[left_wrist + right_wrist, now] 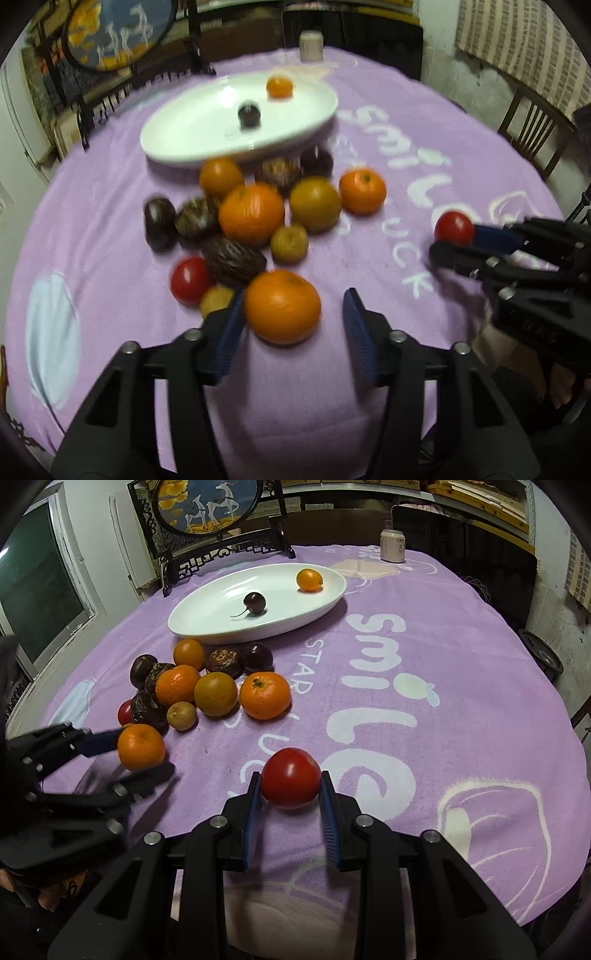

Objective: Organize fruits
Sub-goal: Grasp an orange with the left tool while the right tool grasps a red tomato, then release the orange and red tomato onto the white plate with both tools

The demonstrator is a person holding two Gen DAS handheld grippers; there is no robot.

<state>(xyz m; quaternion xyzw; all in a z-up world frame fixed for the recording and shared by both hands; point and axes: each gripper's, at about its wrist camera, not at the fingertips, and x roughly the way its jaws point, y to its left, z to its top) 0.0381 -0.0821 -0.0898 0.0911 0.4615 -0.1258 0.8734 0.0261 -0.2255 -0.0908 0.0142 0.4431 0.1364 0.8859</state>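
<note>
My left gripper point(293, 314) is open around an orange point(281, 305) at the near edge of the fruit pile; its left pad touches the fruit and the right pad stands apart. It also shows in the right wrist view point(142, 755). My right gripper point(290, 781) is shut on a red tomato point(290, 777), also seen in the left wrist view point(454, 228). A white oval plate point(207, 622) holds a dark cherry point(254, 603) and a small orange fruit point(309, 579). The pile point(207, 686) has oranges, dark passion fruits and another tomato point(190, 280).
A purple "smile" cloth point(443, 709) covers the round table. A can point(392, 545) stands at the far edge. A framed deer picture on a black stand point(207, 513) sits behind the plate. A wooden chair point(532, 129) is at the right.
</note>
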